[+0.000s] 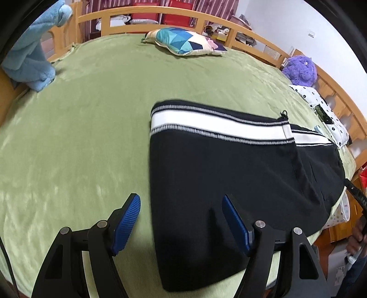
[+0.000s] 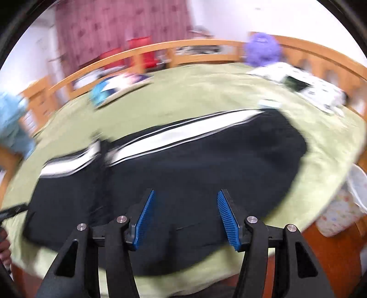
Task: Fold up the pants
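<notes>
Black pants (image 1: 229, 174) with a white side stripe lie flat and folded over on the green blanket (image 1: 80, 137). My left gripper (image 1: 181, 198) hovers open over the pants' left edge: one blue pad (image 1: 127, 220) is above the blanket, the other above black cloth, and nothing is pinched. In the blurred right wrist view the pants (image 2: 195, 160) stretch across the bed. There my right gripper (image 2: 186, 193) stands open above their near edge, with no cloth between its pads.
A patterned pillow (image 1: 185, 42) lies at the far side and a light blue plush cloth (image 1: 29, 57) hangs at the left rail. A purple plush toy (image 1: 300, 70) and a white dotted cloth (image 1: 325, 107) sit at the right. A wooden rail (image 1: 142, 16) rings the bed.
</notes>
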Demonstrator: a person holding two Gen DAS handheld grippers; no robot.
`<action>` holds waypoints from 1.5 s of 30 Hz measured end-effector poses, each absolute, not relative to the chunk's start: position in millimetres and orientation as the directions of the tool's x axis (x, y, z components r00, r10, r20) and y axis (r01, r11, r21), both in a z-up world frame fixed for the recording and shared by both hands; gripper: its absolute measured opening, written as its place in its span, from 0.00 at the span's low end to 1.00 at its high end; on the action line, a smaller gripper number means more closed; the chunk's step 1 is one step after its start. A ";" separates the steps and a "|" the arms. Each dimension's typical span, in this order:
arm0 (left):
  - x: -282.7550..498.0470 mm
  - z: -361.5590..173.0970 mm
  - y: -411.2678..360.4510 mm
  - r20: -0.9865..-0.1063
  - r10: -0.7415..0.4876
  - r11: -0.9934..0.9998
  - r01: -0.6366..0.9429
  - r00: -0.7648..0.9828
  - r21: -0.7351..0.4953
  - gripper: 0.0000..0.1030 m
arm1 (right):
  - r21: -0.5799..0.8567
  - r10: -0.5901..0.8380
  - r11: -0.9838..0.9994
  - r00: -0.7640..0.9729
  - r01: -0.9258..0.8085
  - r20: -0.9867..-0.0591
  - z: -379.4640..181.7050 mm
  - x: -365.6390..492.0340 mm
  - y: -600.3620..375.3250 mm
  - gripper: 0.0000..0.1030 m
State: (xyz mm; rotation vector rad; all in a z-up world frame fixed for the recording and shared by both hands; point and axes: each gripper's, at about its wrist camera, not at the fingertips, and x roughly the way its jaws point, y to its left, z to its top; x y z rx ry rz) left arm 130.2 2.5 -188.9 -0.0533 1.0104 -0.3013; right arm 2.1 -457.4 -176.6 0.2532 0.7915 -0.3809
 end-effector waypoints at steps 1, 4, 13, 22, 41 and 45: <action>133.3 -188.0 1.2 -0.821 -0.277 0.956 0.230 0.499 -0.183 0.68 | 0.087 -0.248 0.886 0.625 0.455 -0.740 -176.3 2.0 -470.1 0.55; 145.1 -191.3 -4.5 -0.827 -0.307 0.945 0.256 0.471 -0.204 0.68 | 0.148 -0.265 0.824 0.603 0.547 -0.752 -180.9 -3.9 -516.2 0.55; 176.3 -220.1 1.5 -0.848 -0.337 0.939 0.210 0.410 -0.272 0.68 | 0.310 -0.194 0.706 0.594 0.637 -0.781 -219.9 0.6 -585.1 0.62; 203.7 -243.9 4.7 -0.822 -0.435 0.897 0.252 0.367 -0.362 0.68 | 0.399 -0.128 0.679 0.634 0.617 -0.763 -248.0 24.1 -606.8 0.66; 204.4 -165.1 11.1 -0.698 -0.505 0.861 0.357 0.508 -0.363 0.10 | 0.307 -0.208 0.781 0.690 0.544 -0.693 -147.9 87.7 -537.1 0.14; 202.2 -128.2 36.9 -0.679 -0.458 0.887 0.341 0.574 -0.311 0.10 | 0.355 -0.147 0.826 0.776 0.437 -0.613 -101.2 93.1 -502.0 0.14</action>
